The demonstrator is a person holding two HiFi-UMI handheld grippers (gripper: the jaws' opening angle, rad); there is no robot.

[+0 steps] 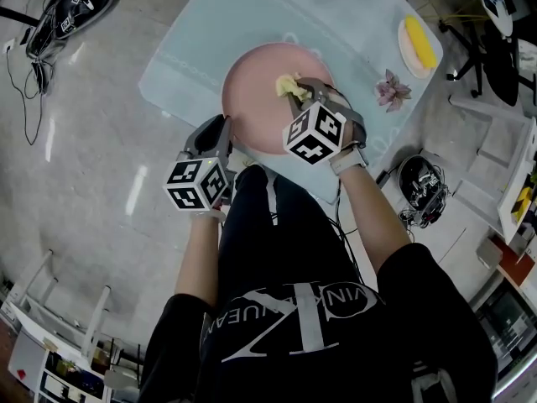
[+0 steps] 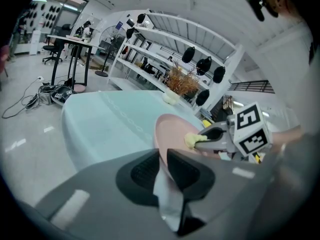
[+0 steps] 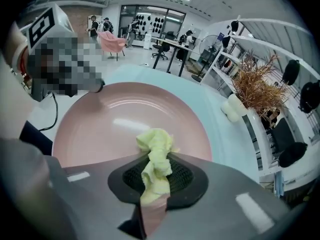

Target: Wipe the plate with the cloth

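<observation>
A round pink plate (image 1: 256, 82) lies on the pale blue table (image 1: 193, 40), close to its near edge. My left gripper (image 1: 223, 134) is shut on the plate's near-left rim; in the left gripper view the pink plate (image 2: 172, 131) edge runs between my left gripper's (image 2: 162, 158) jaws. Over the plate's near-right part, my right gripper (image 1: 299, 92) is shut on a crumpled yellow cloth (image 1: 289, 85). The right gripper view has the cloth (image 3: 156, 151) bunched between the jaws of my right gripper (image 3: 156, 168), hanging over the plate (image 3: 120, 116).
A small dish holding something yellow (image 1: 417, 44) and a dried purplish plant (image 1: 392, 91) sit at the table's right side. Gear and cables lie on the floor at far left (image 1: 71, 7) and right (image 1: 424, 187). White shelves (image 2: 165, 54) stand beyond the table.
</observation>
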